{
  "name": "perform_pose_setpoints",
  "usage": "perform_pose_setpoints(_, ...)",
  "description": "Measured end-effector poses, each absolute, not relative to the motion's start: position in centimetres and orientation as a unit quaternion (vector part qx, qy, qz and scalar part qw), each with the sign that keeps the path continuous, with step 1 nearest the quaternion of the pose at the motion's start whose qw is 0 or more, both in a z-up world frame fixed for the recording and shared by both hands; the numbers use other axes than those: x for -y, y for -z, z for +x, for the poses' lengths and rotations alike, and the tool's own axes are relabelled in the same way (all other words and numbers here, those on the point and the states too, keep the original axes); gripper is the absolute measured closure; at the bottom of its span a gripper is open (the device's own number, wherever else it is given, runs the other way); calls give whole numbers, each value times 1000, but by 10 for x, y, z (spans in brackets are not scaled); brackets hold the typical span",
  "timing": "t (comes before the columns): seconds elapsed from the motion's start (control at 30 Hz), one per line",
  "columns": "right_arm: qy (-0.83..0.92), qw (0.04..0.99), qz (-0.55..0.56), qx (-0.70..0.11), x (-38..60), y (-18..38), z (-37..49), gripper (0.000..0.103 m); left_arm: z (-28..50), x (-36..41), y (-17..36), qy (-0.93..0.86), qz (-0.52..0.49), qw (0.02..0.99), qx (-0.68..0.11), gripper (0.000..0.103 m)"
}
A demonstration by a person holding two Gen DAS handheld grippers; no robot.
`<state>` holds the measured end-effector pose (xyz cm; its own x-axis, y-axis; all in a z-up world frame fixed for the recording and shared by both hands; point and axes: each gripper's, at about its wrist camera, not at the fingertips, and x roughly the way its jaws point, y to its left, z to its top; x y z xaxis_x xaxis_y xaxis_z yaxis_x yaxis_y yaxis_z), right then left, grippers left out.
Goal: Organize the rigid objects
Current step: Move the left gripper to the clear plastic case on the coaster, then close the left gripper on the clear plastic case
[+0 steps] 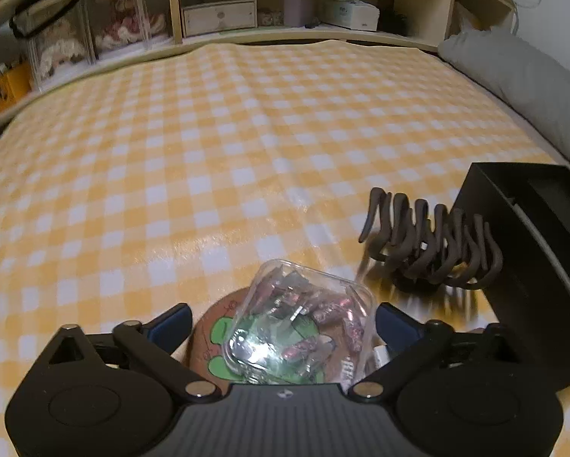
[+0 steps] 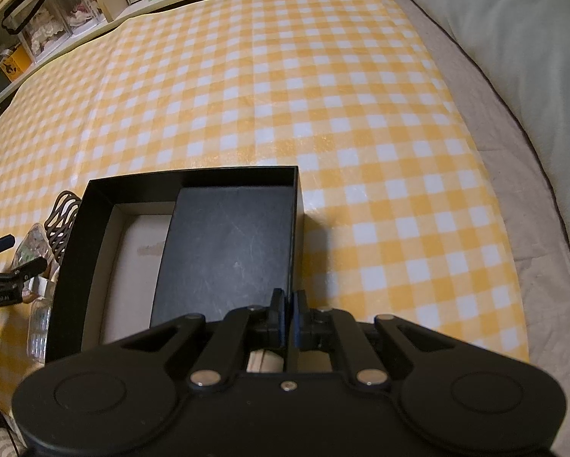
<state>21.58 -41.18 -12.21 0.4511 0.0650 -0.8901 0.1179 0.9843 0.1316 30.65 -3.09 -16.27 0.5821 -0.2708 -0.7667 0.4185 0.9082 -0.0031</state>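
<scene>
Rigid objects lie gathered at the near edge of a yellow-and-white checked cloth (image 1: 224,144) spread over a bed, with a grey pillow (image 2: 513,38) along its right side. Largest among them we see an open black cardboard box (image 2: 94,205) with a pale floor, which holds a flat black rectangular lid or insert (image 2: 228,247) leaning toward its right wall. Our right gripper (image 2: 288,312) has its jaws closed together on the box's near right wall, pinching the rim. Just left of the box rests a dark brown plastic claw hair clip (image 1: 433,243) with long curved teeth, blurred in the left wrist view. Beside it sits a clear rounded plastic case (image 1: 300,323) filled with pink foil-wrapped pieces, lying on a round brown coaster printed with a green cartoon figure (image 1: 216,342). Our left gripper (image 1: 283,323) stands wide, its blue-padded fingers (image 1: 170,323) flanking the clear case; whether they touch it we cannot tell.
</scene>
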Motion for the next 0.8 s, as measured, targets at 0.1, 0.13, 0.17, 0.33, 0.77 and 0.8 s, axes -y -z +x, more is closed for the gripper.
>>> perform_pose_setpoints(0.1, 16, 847, 86, -524, 411, 122, 216, 98, 305, 33, 158, 215, 84, 877, -421, 21)
perform_pose_setpoints(0.13, 16, 847, 85, -524, 413, 122, 215, 98, 304, 36, 158, 214, 93, 876, -422, 23)
perform_pose_setpoints(0.17, 16, 847, 87, -524, 411, 122, 216, 98, 303, 39, 158, 212, 103, 875, -422, 23)
perform_pose_setpoints(0.33, 16, 847, 86, -524, 412, 121, 215, 98, 304, 44, 158, 208, 111, 875, -423, 23)
perform_pose_setpoints(0.77, 17, 847, 86, -524, 412, 122, 215, 98, 322, 3, 151, 144, 57, 879, -451, 23)
perform_pose_setpoints(0.8, 17, 847, 86, -524, 411, 122, 215, 98, 324, -1, 151, 140, 51, 876, -458, 23)
